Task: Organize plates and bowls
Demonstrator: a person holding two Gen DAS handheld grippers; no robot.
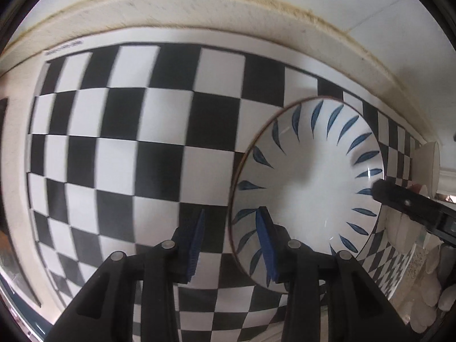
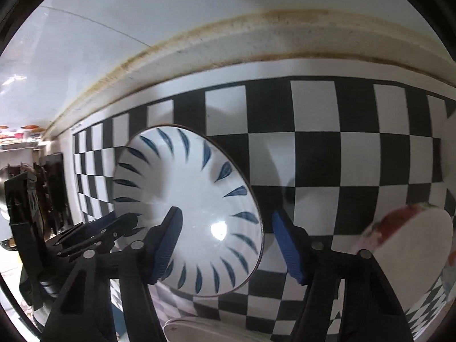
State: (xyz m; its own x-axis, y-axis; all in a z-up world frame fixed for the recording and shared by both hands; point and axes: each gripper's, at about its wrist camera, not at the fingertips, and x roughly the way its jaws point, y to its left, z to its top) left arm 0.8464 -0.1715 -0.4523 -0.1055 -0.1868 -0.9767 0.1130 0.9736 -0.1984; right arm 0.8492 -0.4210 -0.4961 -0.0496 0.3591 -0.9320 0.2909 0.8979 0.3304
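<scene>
A white bowl with blue leaf marks (image 1: 307, 182) sits on the checkerboard mat (image 1: 128, 148). My left gripper (image 1: 232, 245) is open, its fingers straddling the bowl's near-left rim: one finger outside, one inside. In the right wrist view the same bowl (image 2: 193, 208) lies under my right gripper (image 2: 225, 245), which is open, its left finger over the bowl's inside and its right finger outside the rim. The left gripper's fingers (image 2: 114, 228) show at the bowl's left edge. The right gripper's finger (image 1: 399, 199) shows at the bowl's right edge in the left wrist view.
A white plate with a red pattern (image 2: 410, 250) stands tilted at the right. Another white dish rim (image 2: 199, 325) lies at the bottom. A cream backsplash ledge (image 1: 199, 14) and white wall run behind the mat. Dark kitchen items (image 2: 54, 176) stand far left.
</scene>
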